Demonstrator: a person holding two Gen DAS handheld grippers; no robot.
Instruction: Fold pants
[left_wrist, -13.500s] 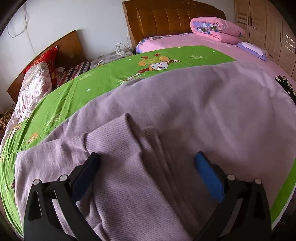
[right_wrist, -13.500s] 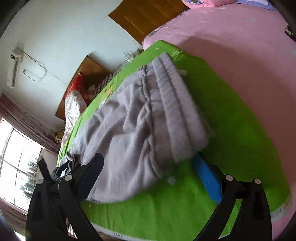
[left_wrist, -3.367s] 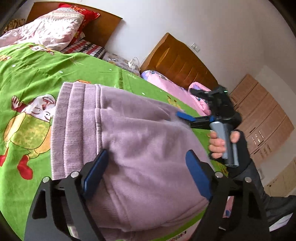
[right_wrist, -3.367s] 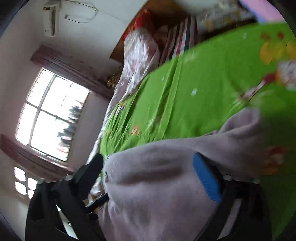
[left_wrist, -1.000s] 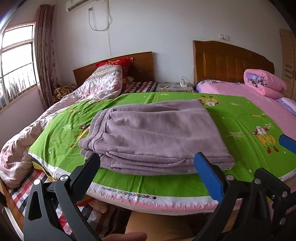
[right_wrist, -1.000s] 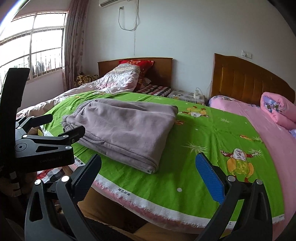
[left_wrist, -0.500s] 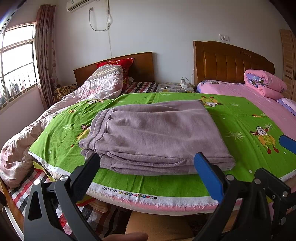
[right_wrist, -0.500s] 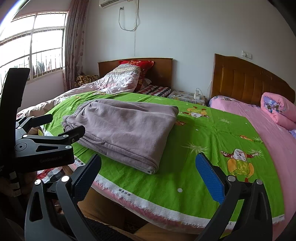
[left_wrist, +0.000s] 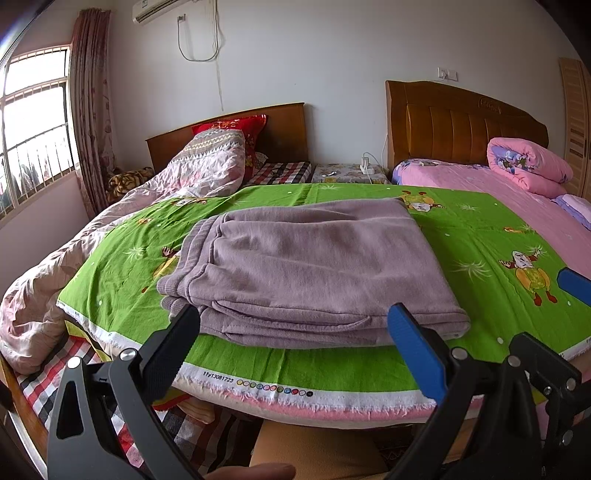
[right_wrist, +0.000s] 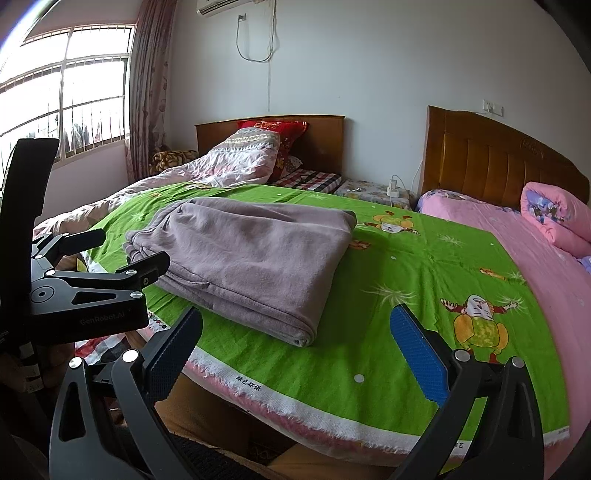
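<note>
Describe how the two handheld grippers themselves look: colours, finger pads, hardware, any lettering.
Both are black, angular frames with silver rivets at the pivots. The left gripper has one black ribbed pad and one blue pad; the right gripper matches, its pads finely textured. Seen side-on from the right wrist camera, the left gripper's body carries faint "GenRobot.AI" lettering. No cables show.

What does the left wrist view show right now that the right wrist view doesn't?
Only the left wrist view shows the wardrobe door at the far right and a blue pad of the right tongs poking in. Only the right wrist view shows the body of the left tongs from the side. Both show the folded mauve pants lying on the green cartoon sheet, the red pillow, and each view's own tongs open and empty.
</note>
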